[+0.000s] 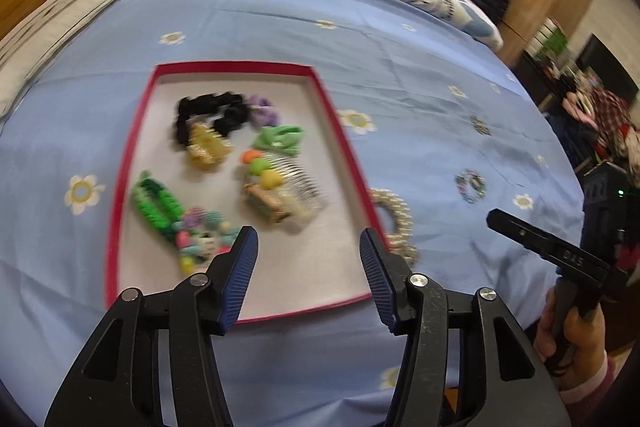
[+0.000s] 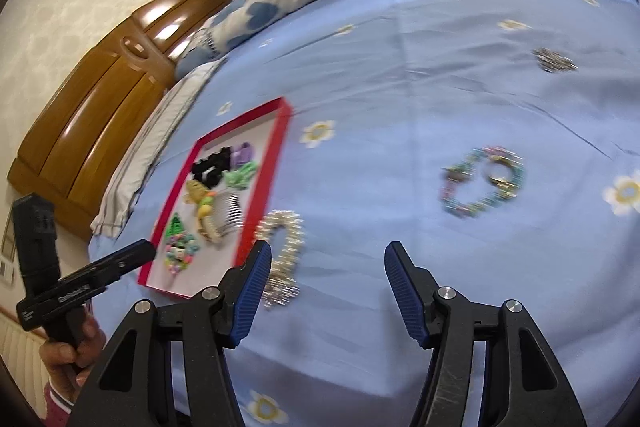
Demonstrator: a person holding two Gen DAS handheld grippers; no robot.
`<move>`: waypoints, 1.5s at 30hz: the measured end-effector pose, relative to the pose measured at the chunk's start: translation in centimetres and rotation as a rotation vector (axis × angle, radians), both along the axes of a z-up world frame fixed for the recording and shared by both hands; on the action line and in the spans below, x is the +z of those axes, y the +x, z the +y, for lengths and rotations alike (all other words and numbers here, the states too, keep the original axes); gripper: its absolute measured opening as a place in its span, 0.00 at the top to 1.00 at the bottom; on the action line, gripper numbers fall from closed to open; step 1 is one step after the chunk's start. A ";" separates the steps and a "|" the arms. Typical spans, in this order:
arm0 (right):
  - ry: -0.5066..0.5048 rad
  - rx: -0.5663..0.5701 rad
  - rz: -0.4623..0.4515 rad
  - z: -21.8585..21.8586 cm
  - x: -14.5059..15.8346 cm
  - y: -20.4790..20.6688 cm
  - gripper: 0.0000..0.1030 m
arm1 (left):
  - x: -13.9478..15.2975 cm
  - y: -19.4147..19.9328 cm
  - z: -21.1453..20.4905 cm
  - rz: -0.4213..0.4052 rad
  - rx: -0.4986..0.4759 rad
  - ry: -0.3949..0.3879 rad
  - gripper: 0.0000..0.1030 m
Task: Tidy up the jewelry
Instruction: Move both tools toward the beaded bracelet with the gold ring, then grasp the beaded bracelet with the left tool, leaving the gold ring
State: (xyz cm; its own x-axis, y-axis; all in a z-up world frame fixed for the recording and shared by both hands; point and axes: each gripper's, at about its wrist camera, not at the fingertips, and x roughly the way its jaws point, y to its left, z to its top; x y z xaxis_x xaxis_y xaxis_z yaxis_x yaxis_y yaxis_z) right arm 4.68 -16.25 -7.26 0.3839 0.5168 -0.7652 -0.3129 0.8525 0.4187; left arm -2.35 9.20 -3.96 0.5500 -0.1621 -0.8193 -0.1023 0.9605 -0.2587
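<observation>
On the blue bedsheet [image 1: 280, 27] lies a shallow red tray [image 1: 344, 155], and most of the small pieces are already collected inside it: a black scrunchie [image 1: 208, 115], a green bow [image 1: 280, 139], a comb with coloured beads [image 1: 280, 183] and a few others; I think the tray is used so that nothing gets lost on the soft cloth. Three pieces are not yet inside; the pearl bracelet [image 2: 282, 251] lies just beside the tray's right wall, the colourful bead bracelet [image 2: 480, 183] is well apart from it, and a small silver piece [image 2: 554, 61] lies farther still. The left gripper [image 1: 308, 267] hovers above the near part of the tray with its jaws wide apart, holding nothing; the right gripper [image 2: 326, 287] is also spread and empty, near the pearl bracelet, which seems to me the next piece to take.
</observation>
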 end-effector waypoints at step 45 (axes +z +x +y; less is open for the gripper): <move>-0.028 -0.231 -0.016 -13.0 -1.1 4.1 0.50 | -5.7 13.9 -19.1 0.120 -0.349 -0.059 0.94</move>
State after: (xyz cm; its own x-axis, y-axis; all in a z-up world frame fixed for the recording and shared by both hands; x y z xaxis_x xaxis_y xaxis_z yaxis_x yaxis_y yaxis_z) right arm 8.76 -29.28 -8.33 0.5013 0.3928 -0.7710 -0.1146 0.9133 0.3908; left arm 11.57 -9.90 -9.65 0.3536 -0.3715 -0.8584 0.1952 0.9268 -0.3207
